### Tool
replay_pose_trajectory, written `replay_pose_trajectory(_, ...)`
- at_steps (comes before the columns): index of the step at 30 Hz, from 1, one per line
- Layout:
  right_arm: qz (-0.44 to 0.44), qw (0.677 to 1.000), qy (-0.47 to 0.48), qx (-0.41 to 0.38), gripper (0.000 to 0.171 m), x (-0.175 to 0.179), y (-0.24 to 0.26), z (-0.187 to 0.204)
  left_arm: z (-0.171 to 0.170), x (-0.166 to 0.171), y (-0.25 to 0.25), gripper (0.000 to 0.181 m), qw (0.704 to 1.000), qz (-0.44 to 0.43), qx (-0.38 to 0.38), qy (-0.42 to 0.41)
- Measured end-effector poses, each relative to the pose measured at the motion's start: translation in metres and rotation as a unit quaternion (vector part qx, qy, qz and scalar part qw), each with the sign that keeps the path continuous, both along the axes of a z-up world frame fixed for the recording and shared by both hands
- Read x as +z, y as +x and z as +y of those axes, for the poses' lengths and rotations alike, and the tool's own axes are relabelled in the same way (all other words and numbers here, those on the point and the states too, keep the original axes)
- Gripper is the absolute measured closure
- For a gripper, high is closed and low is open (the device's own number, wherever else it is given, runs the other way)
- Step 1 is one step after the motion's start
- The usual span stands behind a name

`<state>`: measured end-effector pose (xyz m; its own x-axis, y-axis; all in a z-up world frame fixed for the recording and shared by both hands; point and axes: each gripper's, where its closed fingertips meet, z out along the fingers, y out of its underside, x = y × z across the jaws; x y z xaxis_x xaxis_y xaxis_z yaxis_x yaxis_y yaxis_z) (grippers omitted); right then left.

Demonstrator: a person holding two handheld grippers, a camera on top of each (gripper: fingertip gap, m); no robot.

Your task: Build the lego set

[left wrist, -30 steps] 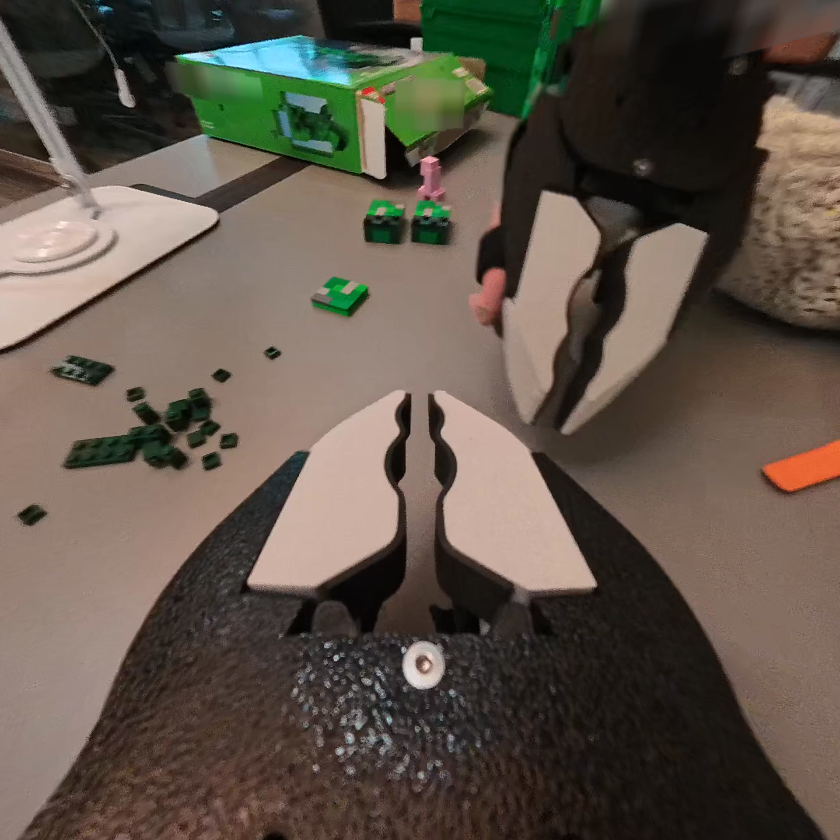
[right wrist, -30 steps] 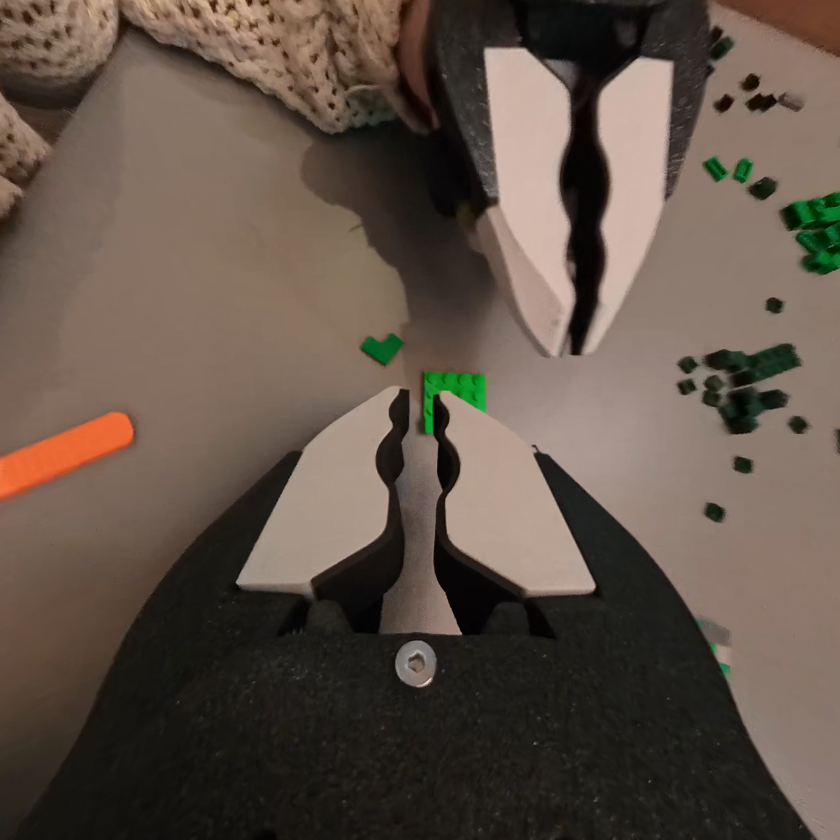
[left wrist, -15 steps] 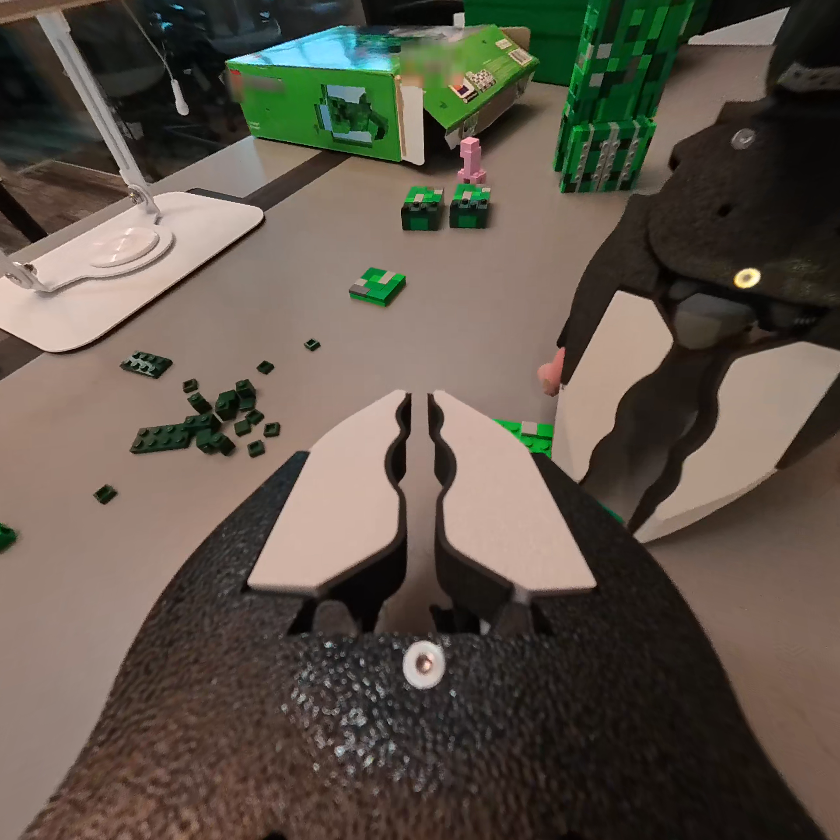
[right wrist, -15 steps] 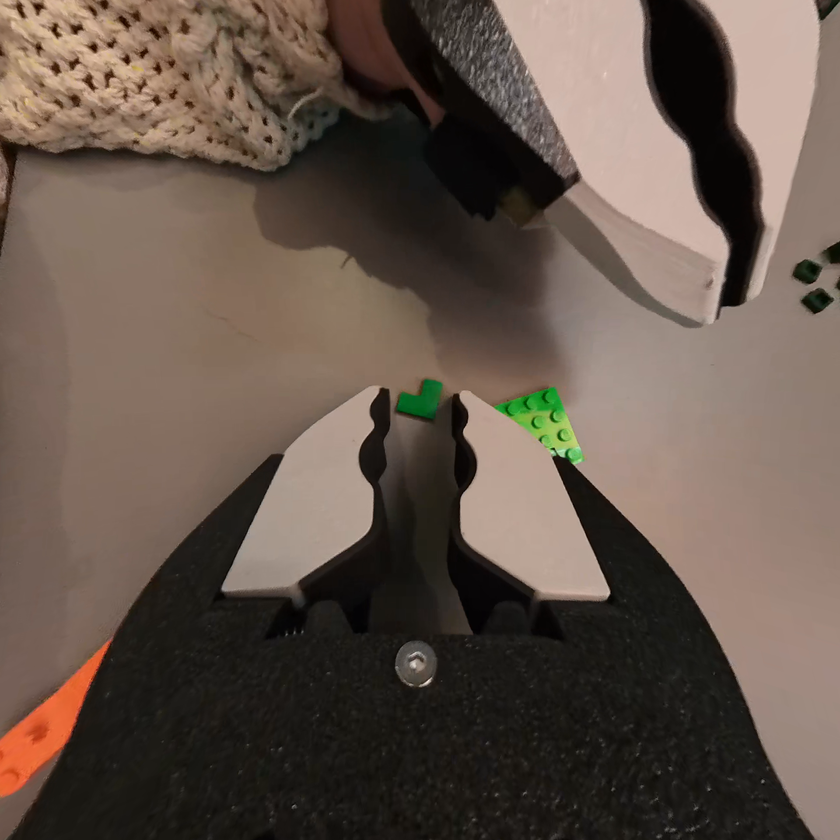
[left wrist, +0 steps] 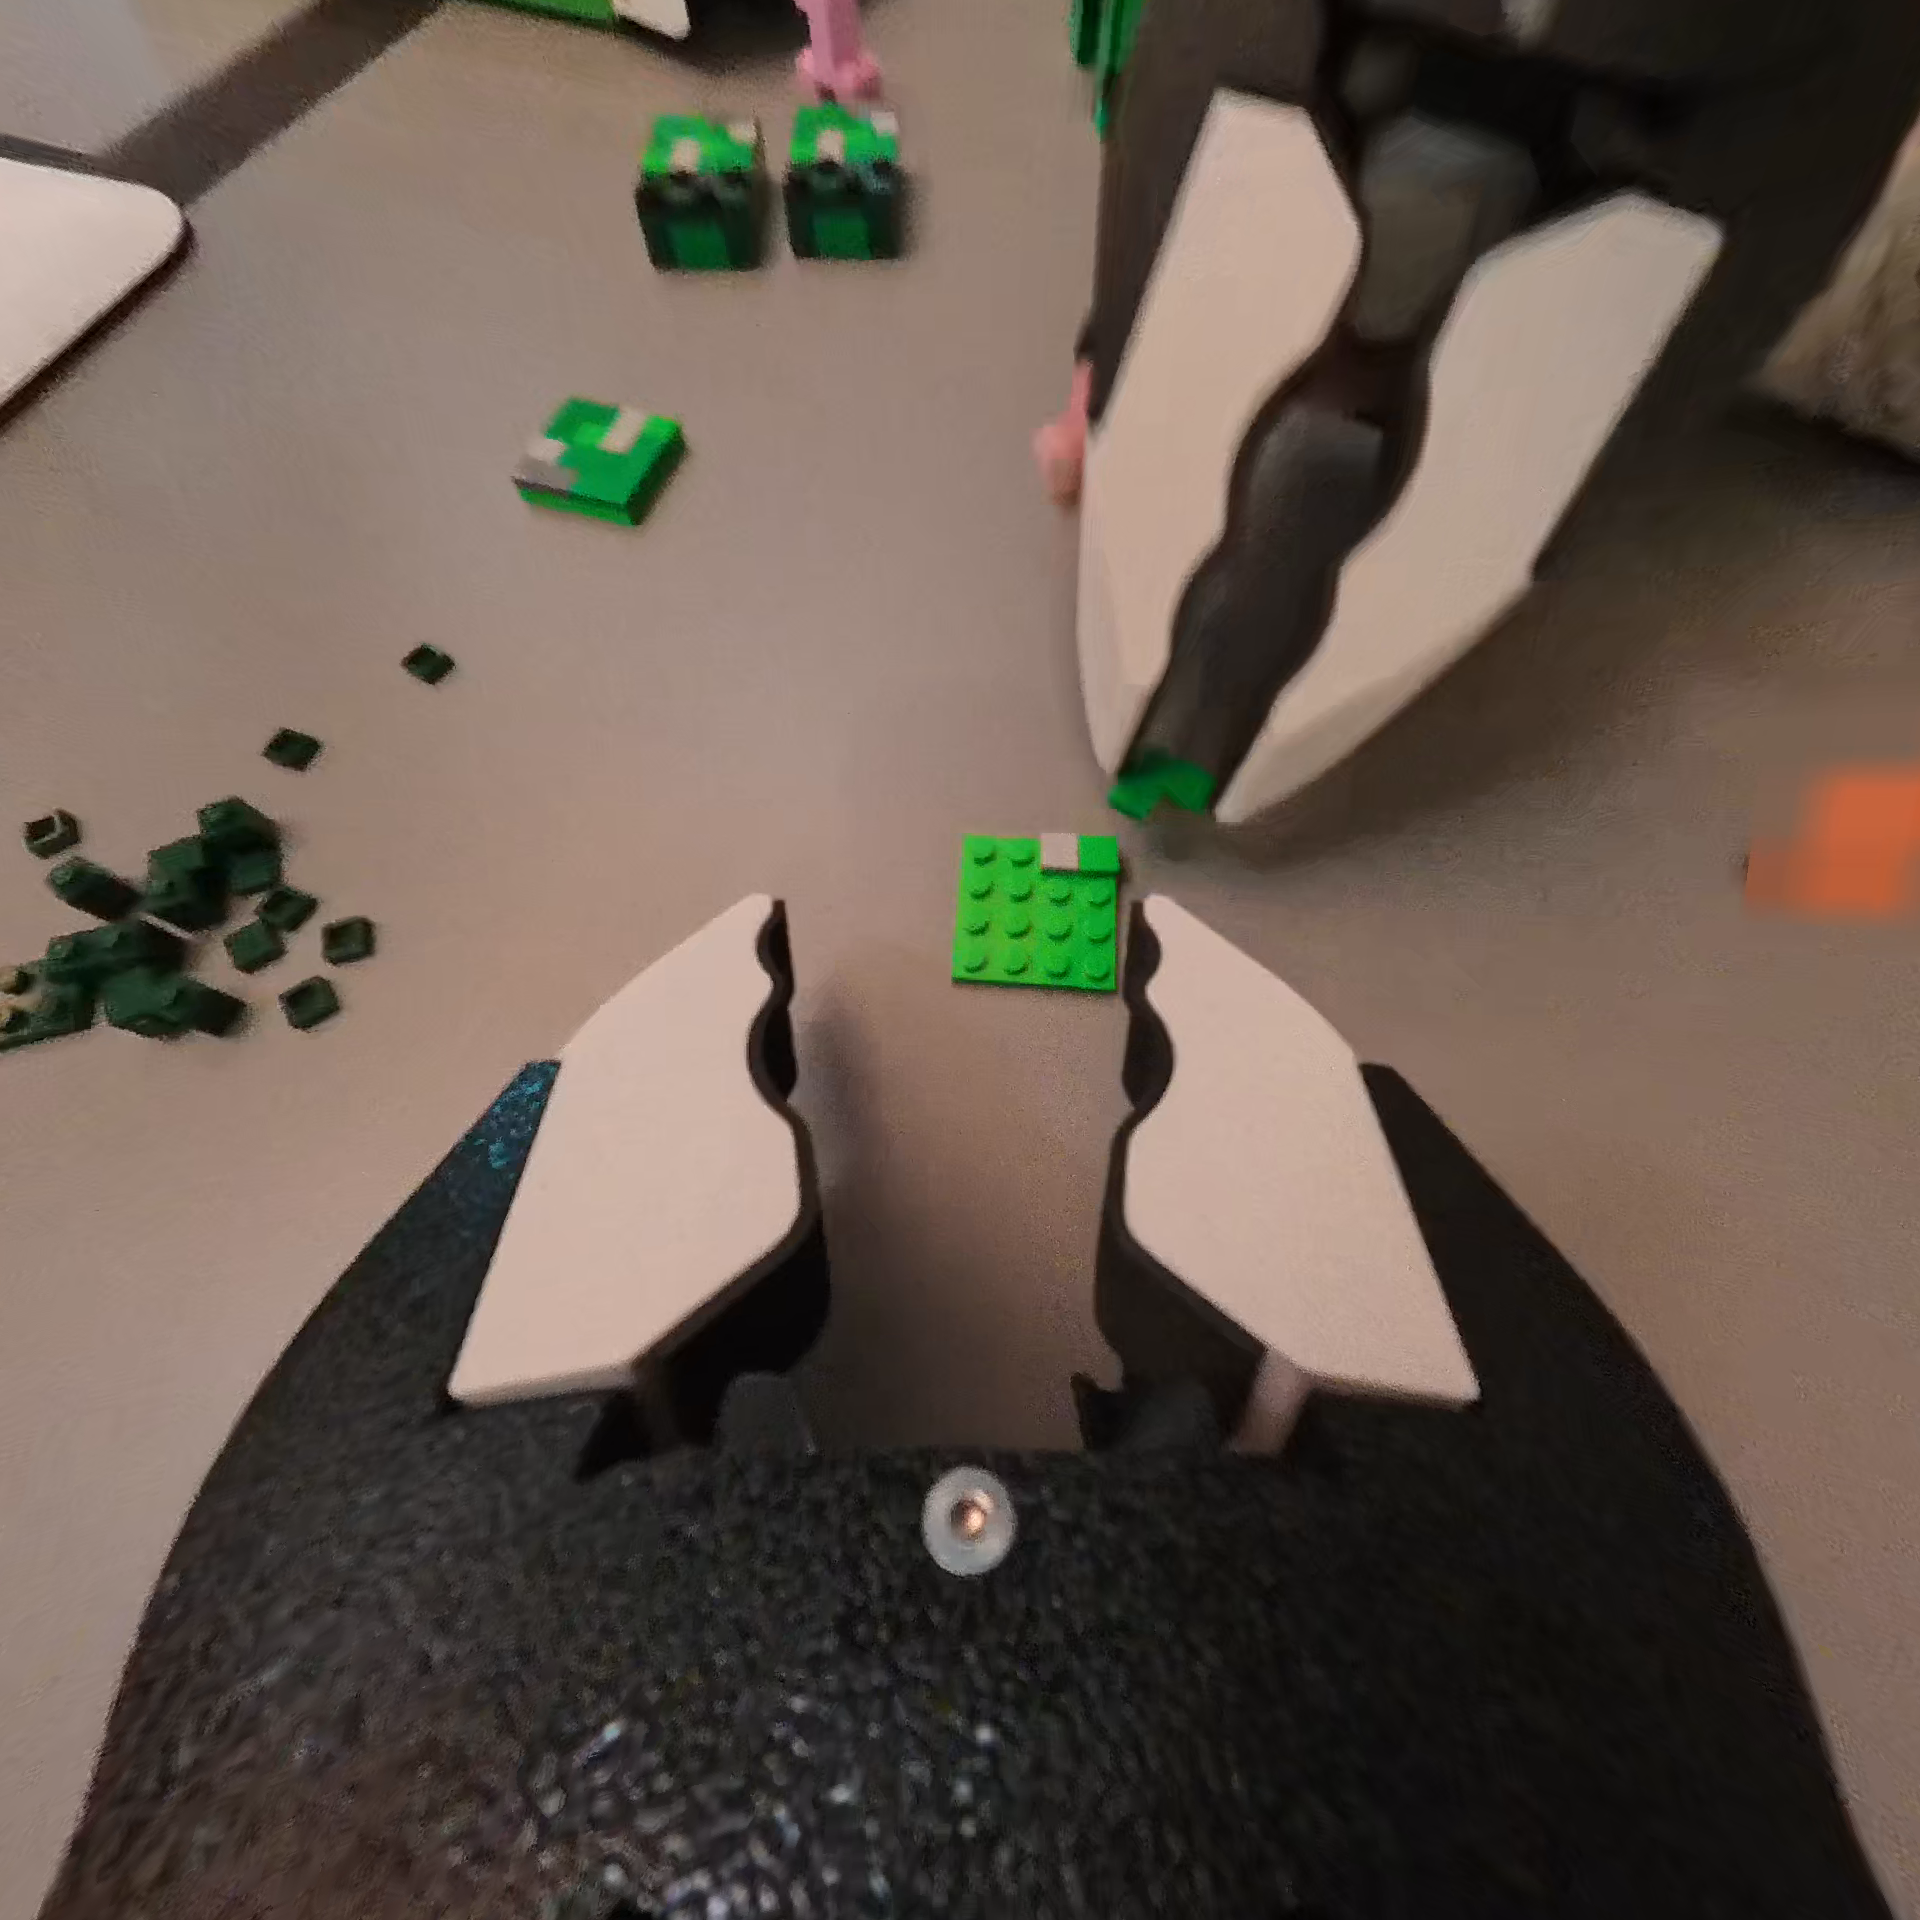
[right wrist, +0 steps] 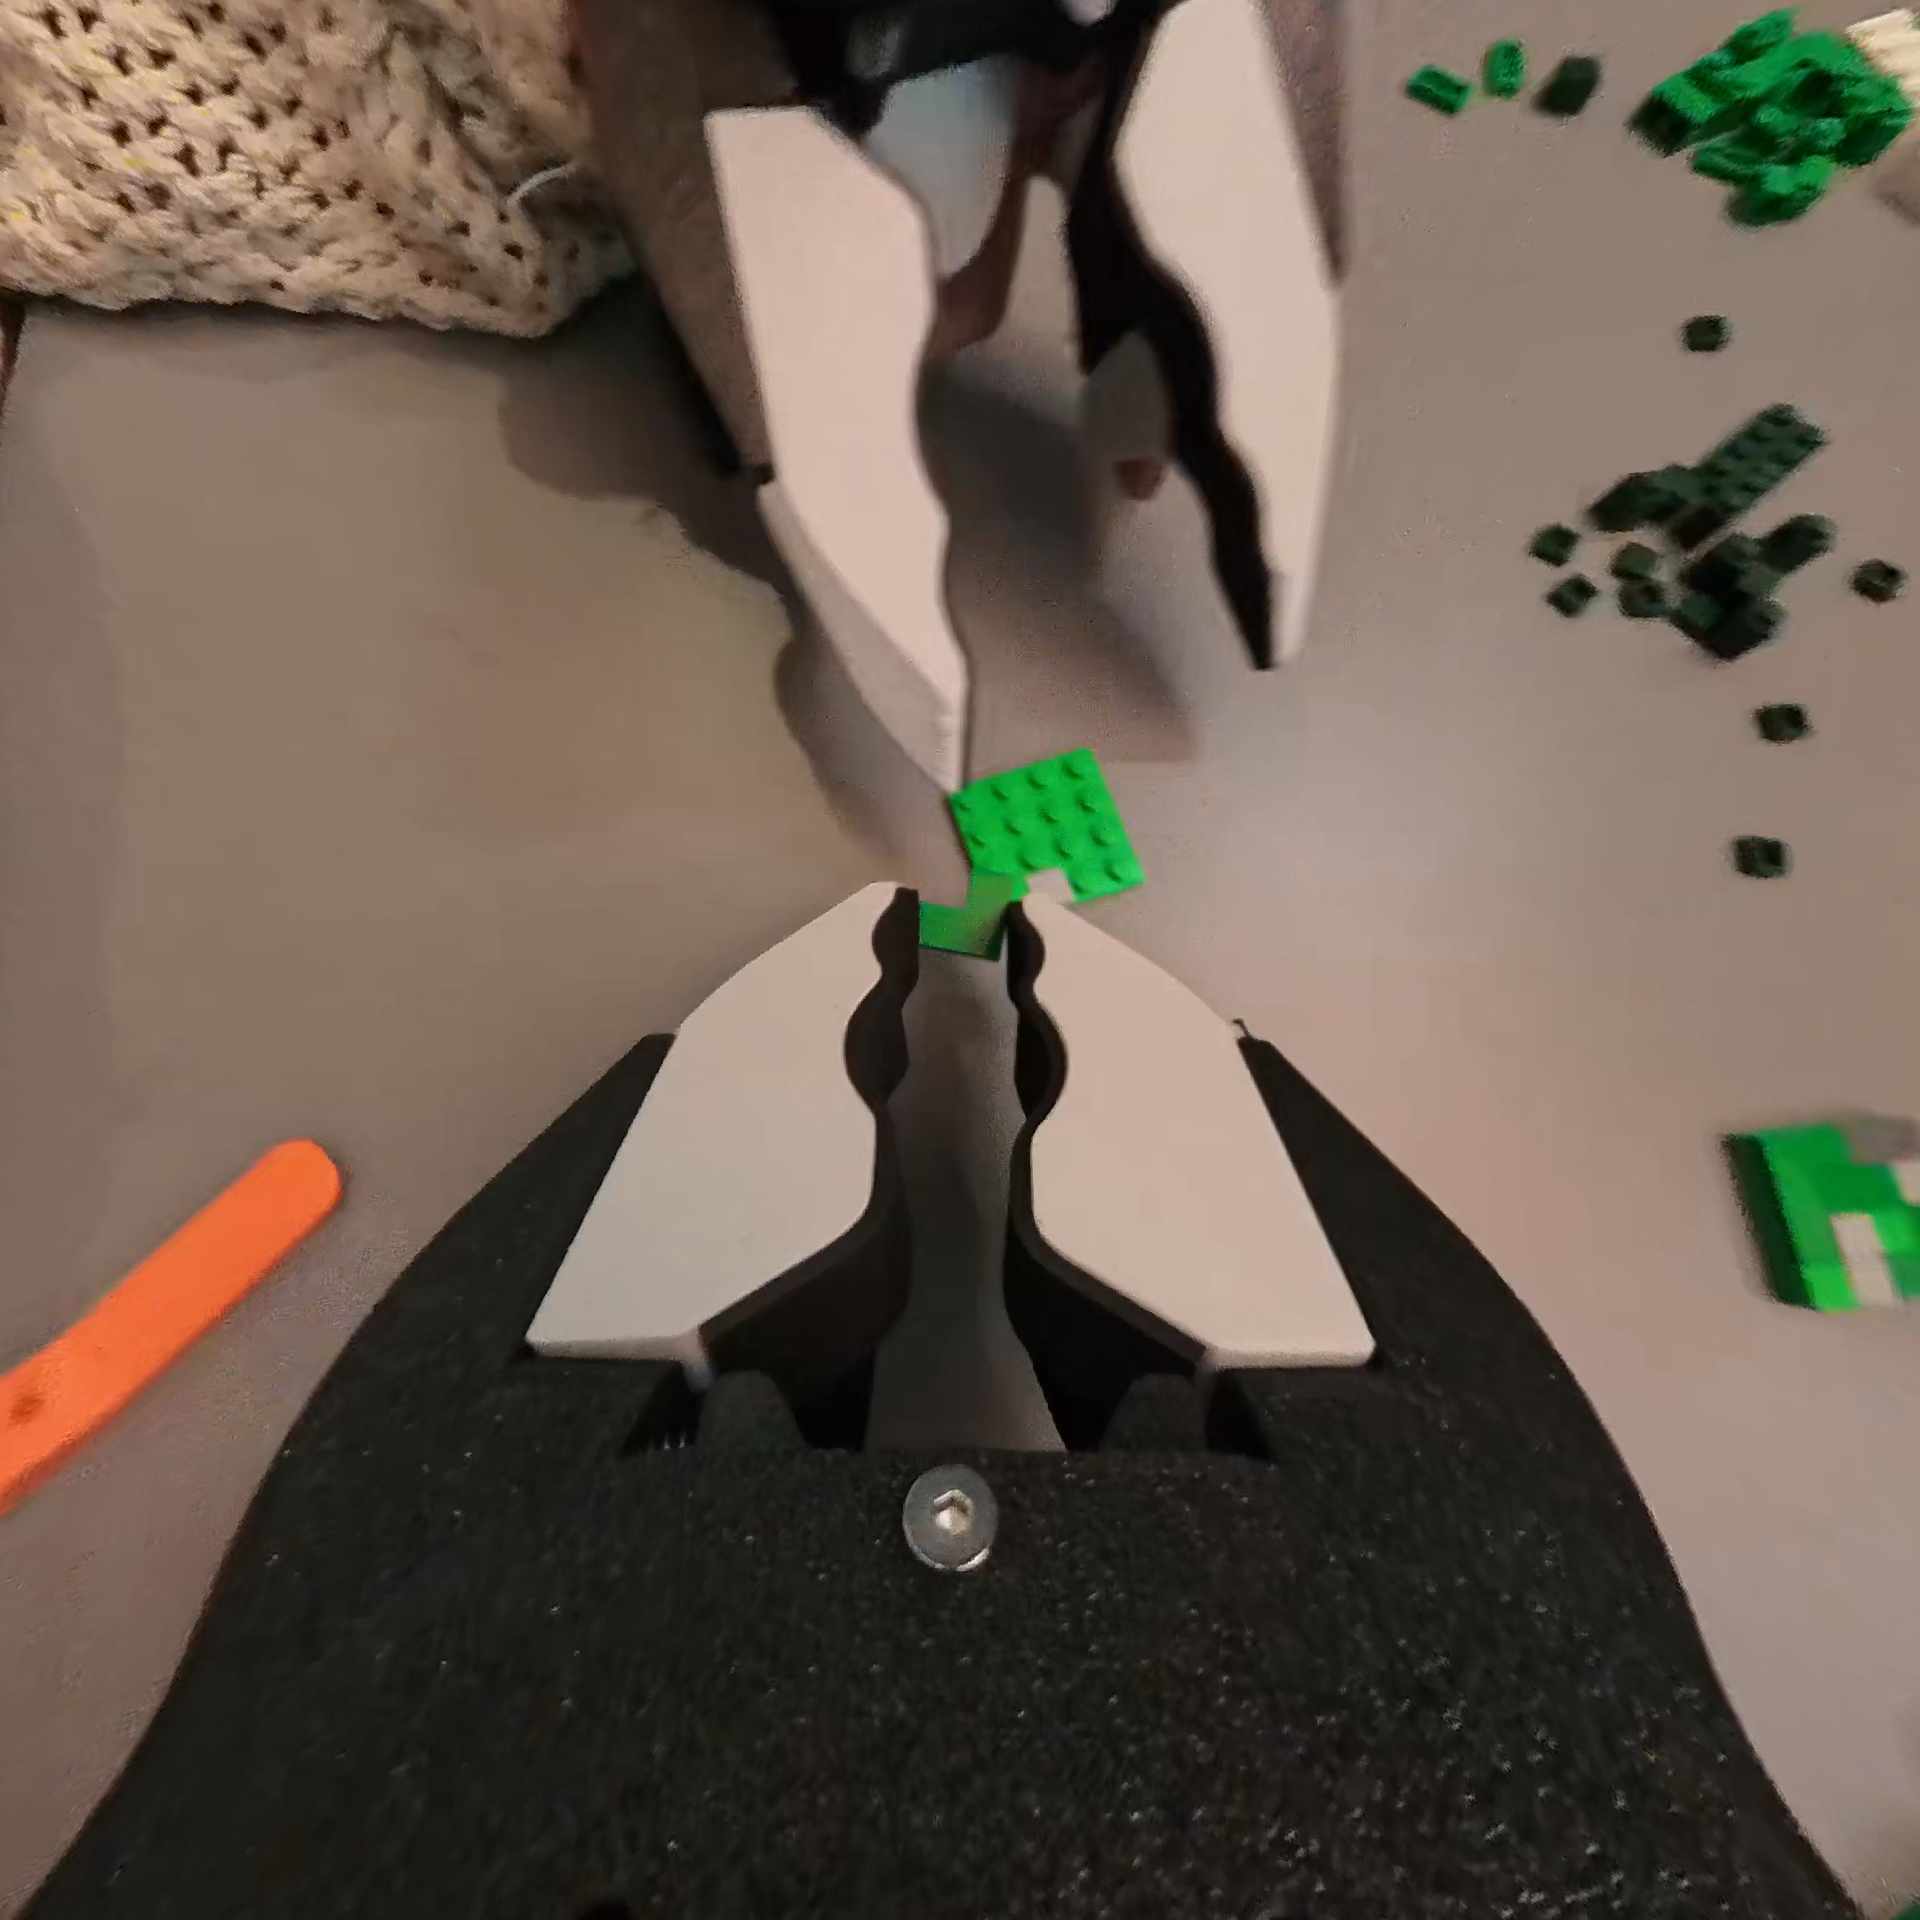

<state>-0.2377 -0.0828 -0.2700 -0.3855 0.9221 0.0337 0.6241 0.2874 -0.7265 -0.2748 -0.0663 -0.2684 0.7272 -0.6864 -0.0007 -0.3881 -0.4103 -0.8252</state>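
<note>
Left gripper (left wrist: 956,914): jaws wide apart, holding nothing; it hangs low over the grey table (left wrist: 727,644) with its tips pointing toward 12 o'clock.
Green plate (left wrist: 1039,914): a bright green studded square lying flat on the table, just ahead of the left gripper's tips and close to the inner edge of its right finger (left wrist: 1247,1122); a small pale tile sits on its far right corner.
Right gripper (right wrist: 961,920): jaws closed on a small green L-shaped piece (right wrist: 961,925), pinched at the very tips.
L-shaped piece, placing: in the right wrist view it sits just at the near edge of the green plate (right wrist: 1044,826), by the notch in that edge; whether the two touch cannot be told. In the left wrist view the piece (left wrist: 1158,790) shows at 1 o'clock from the plate, low over the table.
Right gripper seen from the left (left wrist: 1174,795): it comes down from 1 o'clock, tips near the plate's far right corner.
Loose parts: a heap of dark green pieces (left wrist: 156,935) at 9 o'clock in the left wrist view.
Built parts: a flat green block (left wrist: 601,462) at 11 o'clock, and two green cubes (left wrist: 774,192) side by side farther off at 12 o'clock.
Orange tool (right wrist: 156,1309): a flat strip on the table at 8 o'clock in the right wrist view, well apart from the plate.
Knitted sleeve (right wrist: 260,156): cream, at 11 o'clock in the right wrist view.
</note>
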Motion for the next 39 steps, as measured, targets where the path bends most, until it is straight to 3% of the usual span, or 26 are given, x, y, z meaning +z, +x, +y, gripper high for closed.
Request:
replay_pose_trajectory(5,0.031,0.999,0.023,0.029,0.156,0.002,-0.006,0.024,-0.004,-0.015,0.004,0.131,0.997,0.073,-0.012,-0.003)
replay_pose_trajectory(14,0.012,0.989,0.028,0.145,0.156,-0.007,-0.014,0.018,-0.011,-0.017,0.012,0.148,0.997,0.067,-0.033,-0.026)
replay_pose_trajectory(39,-0.076,0.967,0.033,0.243,0.155,-0.010,-0.019,0.019,-0.008,-0.017,0.013,0.149,0.998,0.055,-0.026,-0.027)
